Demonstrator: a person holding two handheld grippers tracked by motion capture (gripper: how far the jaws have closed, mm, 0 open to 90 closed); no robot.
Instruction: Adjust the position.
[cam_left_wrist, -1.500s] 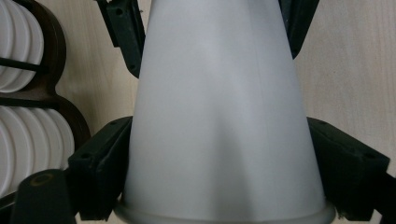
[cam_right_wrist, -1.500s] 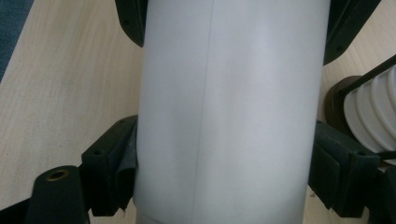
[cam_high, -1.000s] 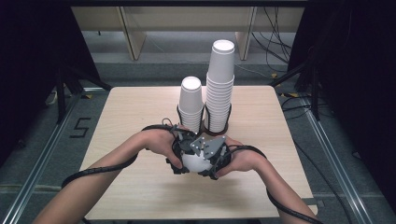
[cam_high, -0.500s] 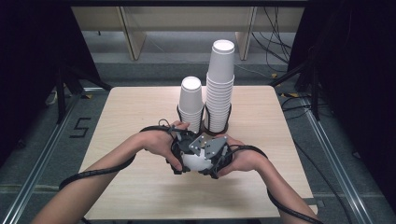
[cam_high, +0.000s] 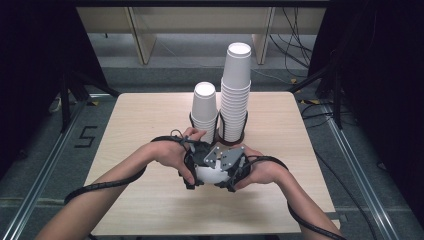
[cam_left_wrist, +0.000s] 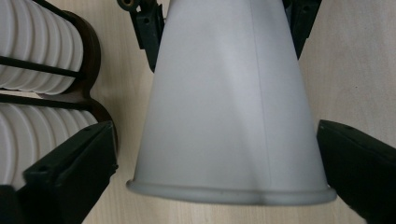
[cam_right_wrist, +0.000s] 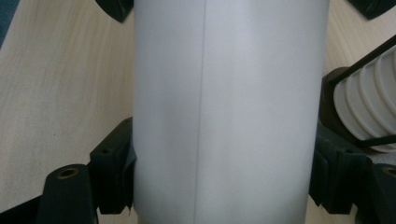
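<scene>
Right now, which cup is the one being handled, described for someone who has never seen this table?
On the pale wooden table, two stacks of white paper cups stand in a dark wire holder at the back. The single white paper cup lies sideways nearer the front edge, between the two hands, apart from both stacks.

One mark can be read: a digit on the floor.
A black "5" (cam_high: 84, 137) stands on the grey floor (cam_high: 45, 150) left of the table (cam_high: 150, 115), between the table's left edge and the metal rail, as seen from the high view. The white paper cups (cam_high: 235, 85) carry no print, and no brand or label can be made out in either gripper view.
</scene>
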